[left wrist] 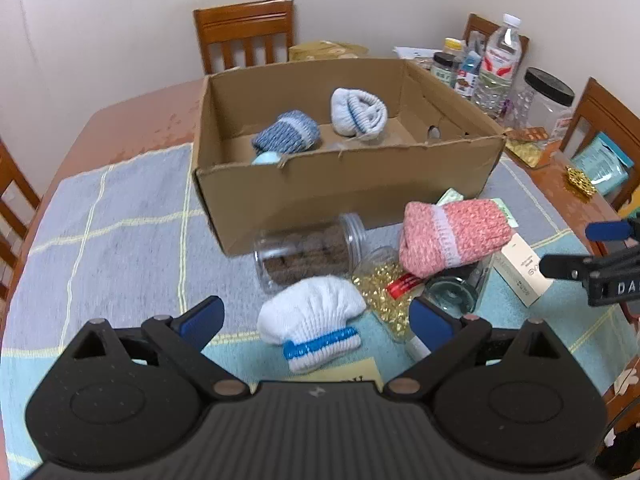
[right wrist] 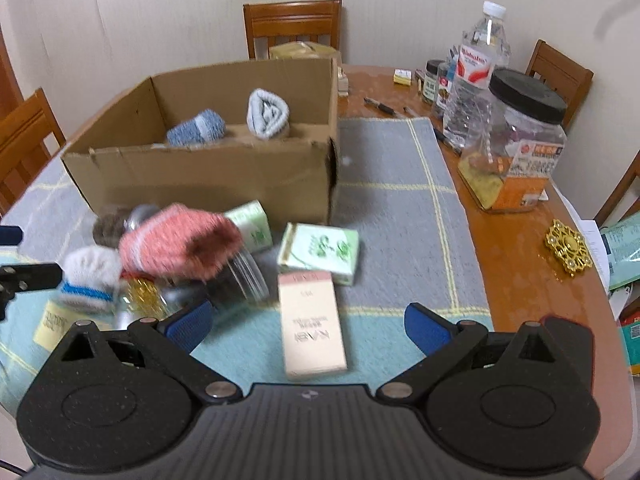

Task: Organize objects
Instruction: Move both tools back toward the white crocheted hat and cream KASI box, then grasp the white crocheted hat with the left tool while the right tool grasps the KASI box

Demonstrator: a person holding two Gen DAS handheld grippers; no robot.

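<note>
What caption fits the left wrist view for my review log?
Open left gripper above a white sock bundle; pink bundle beyond it, two blue bundles already in the cardboard box.

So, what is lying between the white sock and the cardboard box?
In the left wrist view, a clear jar of brown pieces lies on its side between the white sock and the cardboard box.
</note>
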